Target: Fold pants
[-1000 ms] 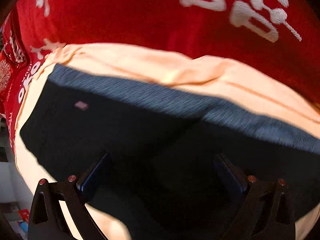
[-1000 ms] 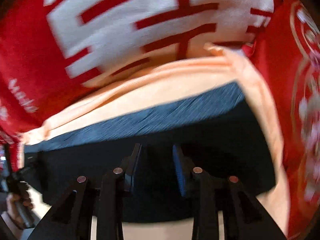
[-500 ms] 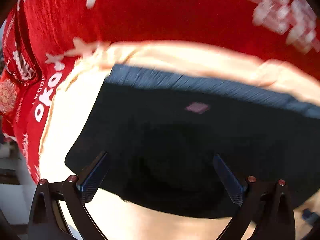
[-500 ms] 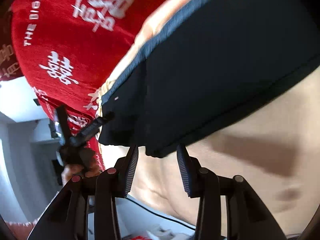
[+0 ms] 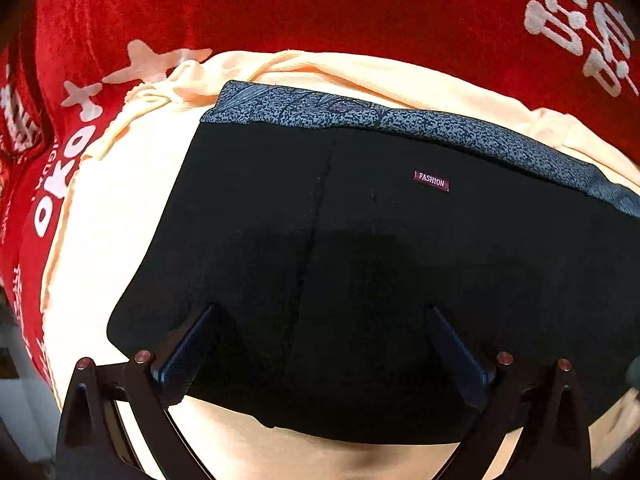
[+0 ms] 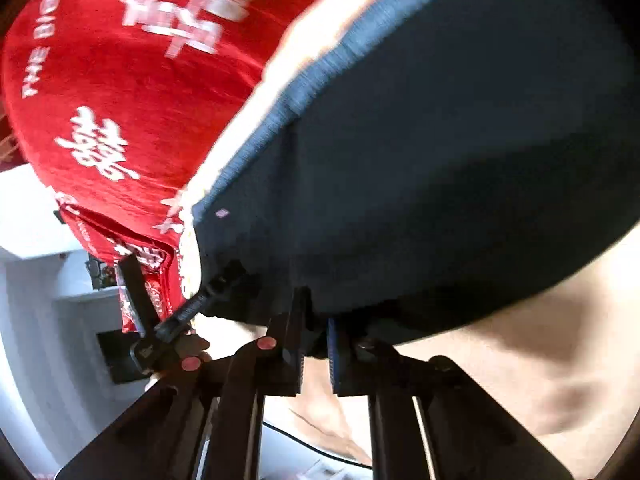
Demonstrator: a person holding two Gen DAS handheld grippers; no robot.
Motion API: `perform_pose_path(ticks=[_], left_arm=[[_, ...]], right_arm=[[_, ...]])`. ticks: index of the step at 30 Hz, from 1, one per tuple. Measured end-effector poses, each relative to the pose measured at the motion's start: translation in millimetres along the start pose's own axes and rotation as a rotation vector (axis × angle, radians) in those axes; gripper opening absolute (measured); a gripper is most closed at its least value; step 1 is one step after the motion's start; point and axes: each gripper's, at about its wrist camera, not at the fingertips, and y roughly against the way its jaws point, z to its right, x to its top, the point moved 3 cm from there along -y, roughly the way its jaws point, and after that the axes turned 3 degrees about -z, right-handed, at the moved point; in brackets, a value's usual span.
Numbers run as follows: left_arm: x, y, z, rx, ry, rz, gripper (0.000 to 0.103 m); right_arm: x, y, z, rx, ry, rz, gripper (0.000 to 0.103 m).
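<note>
Black pants (image 5: 380, 248) lie folded flat on peach cloth (image 5: 120, 208) over the red blanket (image 5: 280, 8), grey waistband toward the far edge. Right gripper (image 6: 316, 344) clenched on the pants' near hem; left gripper (image 5: 320, 344) spread wide above the fabric, grasping nothing. Best to seat the left on the same hem, then lift both evenly so the fold stays square.

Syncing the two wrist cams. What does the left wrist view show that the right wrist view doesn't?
Left wrist only: the FASHION label readable, and the left gripper open over the black pants.
Right wrist only: the right gripper shut on the pants' near edge, and a hand holding the other gripper.
Both: the pants on a peach cloth over a red blanket.
</note>
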Motion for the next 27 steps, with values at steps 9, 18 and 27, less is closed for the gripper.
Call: perform_pose_path(ticks=[9, 18, 27], left_arm=[[-14.9, 12.1, 11.2, 0.042, -0.06, 0.028, 0.103], [-29.4, 59.9, 136.2, -0.132, -0.161, 0.048, 0.103], [-72.7, 38.1, 175.4, -0.122, -0.177, 0.028, 0.103]], right_arm=[[-34.4, 12.4, 34.6, -0.124, 0.0, -0.074, 0.007], [45.9, 80.2, 25.6, -0.451, 0.277, 0.07, 0.031], [10.7, 101.1, 64.6, -0.397, 0.2, 0.074, 0.029]])
